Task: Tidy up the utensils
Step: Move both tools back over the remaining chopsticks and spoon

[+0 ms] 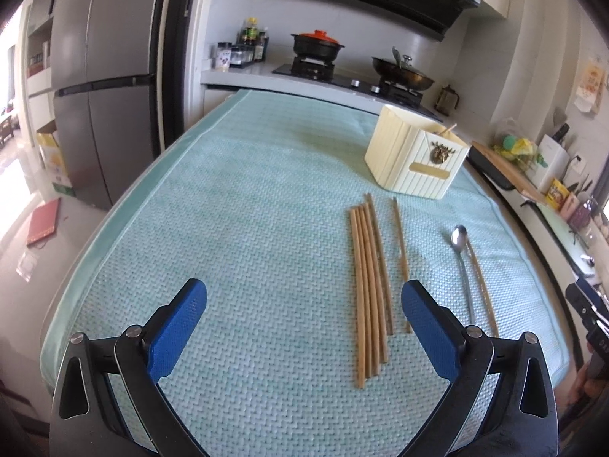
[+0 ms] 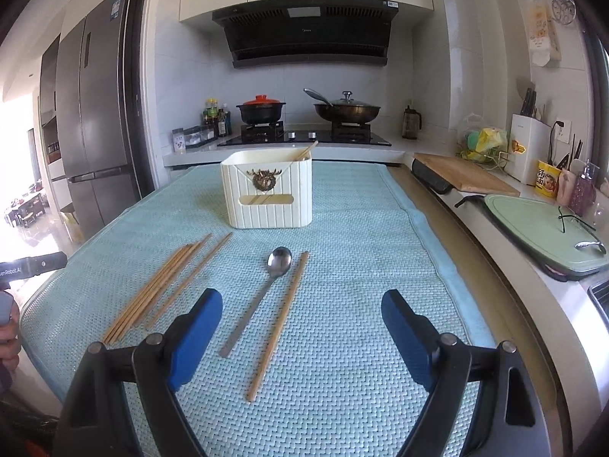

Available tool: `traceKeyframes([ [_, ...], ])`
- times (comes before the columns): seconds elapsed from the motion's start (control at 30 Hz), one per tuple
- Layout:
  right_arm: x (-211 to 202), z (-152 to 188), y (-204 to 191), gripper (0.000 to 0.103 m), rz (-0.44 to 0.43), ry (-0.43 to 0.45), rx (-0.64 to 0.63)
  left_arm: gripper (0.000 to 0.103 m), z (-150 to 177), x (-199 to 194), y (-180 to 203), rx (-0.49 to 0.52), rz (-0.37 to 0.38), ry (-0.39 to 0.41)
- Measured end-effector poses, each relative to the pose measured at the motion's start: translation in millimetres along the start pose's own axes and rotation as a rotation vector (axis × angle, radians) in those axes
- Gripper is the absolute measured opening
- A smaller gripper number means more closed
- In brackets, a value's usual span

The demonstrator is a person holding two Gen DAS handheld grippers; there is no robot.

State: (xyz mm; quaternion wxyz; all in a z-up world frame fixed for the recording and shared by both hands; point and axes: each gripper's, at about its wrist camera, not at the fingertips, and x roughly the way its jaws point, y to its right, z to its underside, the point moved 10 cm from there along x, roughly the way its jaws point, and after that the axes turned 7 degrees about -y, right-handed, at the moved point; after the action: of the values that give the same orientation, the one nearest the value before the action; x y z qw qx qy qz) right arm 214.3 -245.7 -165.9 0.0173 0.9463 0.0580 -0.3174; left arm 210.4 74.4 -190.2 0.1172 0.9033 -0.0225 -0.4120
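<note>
Several wooden chopsticks (image 1: 367, 285) lie bunched on the light-green mat (image 1: 247, 209), with one more chopstick (image 1: 400, 240) just right of them. A metal spoon (image 2: 262, 293) and a single chopstick (image 2: 279, 323) lie side by side nearer the right gripper. Behind them stands a cream utensil box (image 2: 268, 192) with a chopstick sticking out of it. My left gripper (image 1: 304, 306) hovers open above the mat, left of the bunch (image 2: 160, 289). My right gripper (image 2: 302, 314) is open, with the spoon handle and the lone chopstick lying below between its blue pads. Nothing is held.
Beyond the mat a stove (image 2: 304, 137) carries a black pot with a red lid and a wok. A fridge (image 1: 102, 87) stands on the left. On the right counter lie a wooden cutting board (image 2: 464, 179) and a green lidded pan (image 2: 540, 228). A person's hand (image 2: 7, 327) shows at the left edge.
</note>
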Motion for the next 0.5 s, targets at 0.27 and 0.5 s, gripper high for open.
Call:
traceKeyframes([
  [0.27,16,12,-16,0.087,-0.056,-0.063,-0.004,0.102,9,17,11,0.038,0.044,-0.063],
  [0.5,28,27,-6,0.087,-0.030,-0.148,0.036,0.102,13,29,15,0.061,0.043,-0.097],
])
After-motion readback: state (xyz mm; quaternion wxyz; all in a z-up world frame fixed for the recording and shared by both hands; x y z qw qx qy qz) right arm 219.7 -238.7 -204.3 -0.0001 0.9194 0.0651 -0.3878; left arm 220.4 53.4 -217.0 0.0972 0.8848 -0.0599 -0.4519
